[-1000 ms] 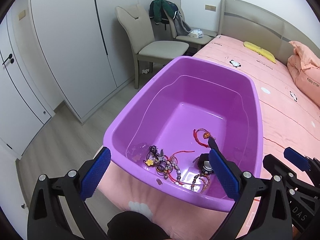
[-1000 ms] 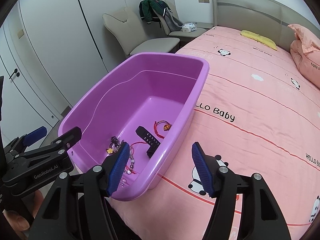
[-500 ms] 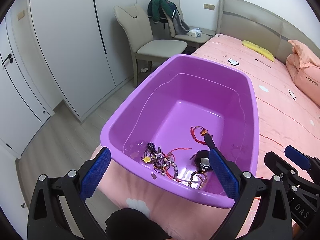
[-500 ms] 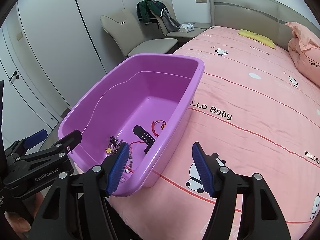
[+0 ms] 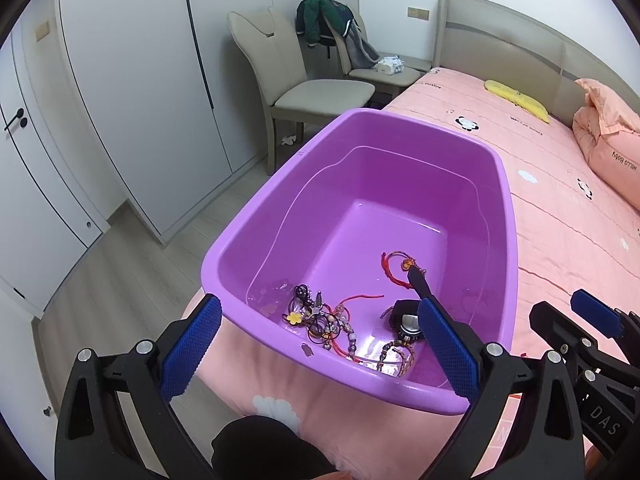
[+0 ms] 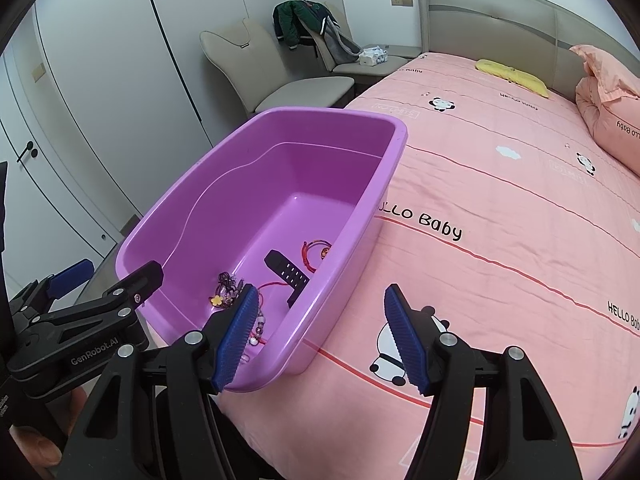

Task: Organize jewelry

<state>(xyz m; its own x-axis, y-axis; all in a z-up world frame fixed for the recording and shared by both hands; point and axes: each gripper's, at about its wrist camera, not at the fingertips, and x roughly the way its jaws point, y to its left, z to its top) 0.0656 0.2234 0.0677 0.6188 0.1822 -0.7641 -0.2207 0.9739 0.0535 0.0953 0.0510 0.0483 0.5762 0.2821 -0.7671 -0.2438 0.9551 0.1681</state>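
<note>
Left wrist view: looks steeply down, close over purple tub at bed corner. Right wrist view: beside it, rightward, same downward tilt. Shared: tub, bed, chairs.

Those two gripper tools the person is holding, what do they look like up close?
Each is black, with two angled fingers tipped by textured blue pads and studded with silver bolts. The left gripper carries white lettering reading GenRobot.AI on its side; the right gripper shows the letters DAS. No cables are visible.
</note>
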